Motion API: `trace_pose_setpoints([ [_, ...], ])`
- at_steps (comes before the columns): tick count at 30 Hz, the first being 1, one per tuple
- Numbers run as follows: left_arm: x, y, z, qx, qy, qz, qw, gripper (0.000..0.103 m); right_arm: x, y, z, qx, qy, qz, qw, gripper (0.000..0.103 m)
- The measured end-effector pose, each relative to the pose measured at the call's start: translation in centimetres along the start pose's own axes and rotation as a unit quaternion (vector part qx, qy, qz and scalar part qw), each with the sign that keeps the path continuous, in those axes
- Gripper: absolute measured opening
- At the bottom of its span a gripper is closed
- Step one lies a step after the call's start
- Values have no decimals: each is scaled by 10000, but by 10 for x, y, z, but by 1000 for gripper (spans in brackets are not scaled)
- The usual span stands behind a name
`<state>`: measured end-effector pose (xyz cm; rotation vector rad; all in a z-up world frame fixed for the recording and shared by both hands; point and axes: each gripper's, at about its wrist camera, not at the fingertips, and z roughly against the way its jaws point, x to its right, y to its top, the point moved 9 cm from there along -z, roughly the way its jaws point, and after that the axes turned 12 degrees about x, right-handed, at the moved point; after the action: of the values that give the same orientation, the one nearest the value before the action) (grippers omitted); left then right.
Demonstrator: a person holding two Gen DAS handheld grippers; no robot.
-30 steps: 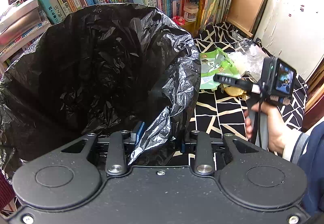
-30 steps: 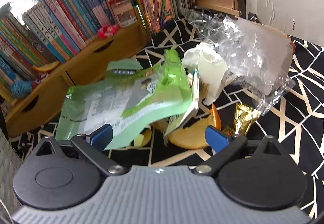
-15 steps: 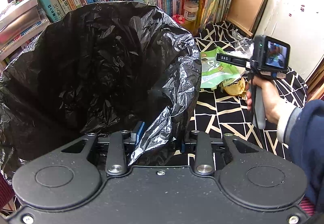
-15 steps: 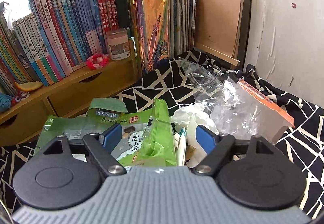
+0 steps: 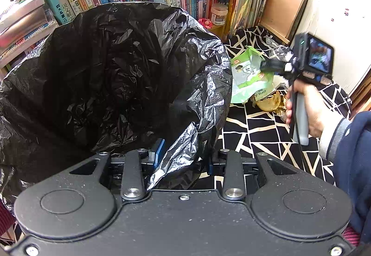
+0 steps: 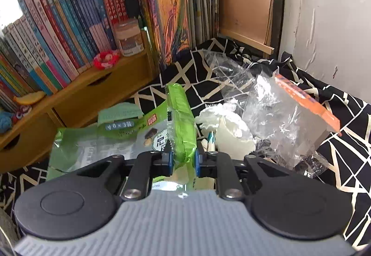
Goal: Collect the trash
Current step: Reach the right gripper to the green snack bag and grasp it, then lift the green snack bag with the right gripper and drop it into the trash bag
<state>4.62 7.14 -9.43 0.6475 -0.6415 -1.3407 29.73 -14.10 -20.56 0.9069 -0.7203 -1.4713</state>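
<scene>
Both claws are busy: my left gripper (image 5: 183, 158) pinches the rim of the black trash bag (image 5: 111, 70), holding its mouth wide, and nothing shows inside it, so I judge the collecting barely begun. On the patterned cloth (image 6: 343, 140) the clear plastic wrapper (image 6: 273, 114), crumpled white tissue (image 6: 227, 126) and a gold foil scrap (image 5: 270, 102) all remain. My right gripper (image 6: 183, 159) is pressed onto the green snack packet (image 6: 180, 121), just beside the bag. Half a second ago those fingers stood spread around the packet; now they have clamped it.
</scene>
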Motion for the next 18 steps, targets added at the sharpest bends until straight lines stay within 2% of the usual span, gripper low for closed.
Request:
trace_pose_setpoints([
  [5, 0, 0, 1, 4, -10, 21, 10000, 31, -5, 40, 28, 379, 244, -597, 9972, 16],
  [9, -1, 0, 1, 20, -8, 35, 10000, 31, -16, 68, 53, 734, 606, -890, 9915, 16],
  [13, 0, -1, 2, 33, -10, 46, 10000, 31, -30, 95, 77, 1045, 1052, -1157, 9822, 15],
  [18, 1, -1, 2, 44, 8, 19, 10000, 31, -48, 123, 107, 1235, 1604, -1450, 9685, 15],
])
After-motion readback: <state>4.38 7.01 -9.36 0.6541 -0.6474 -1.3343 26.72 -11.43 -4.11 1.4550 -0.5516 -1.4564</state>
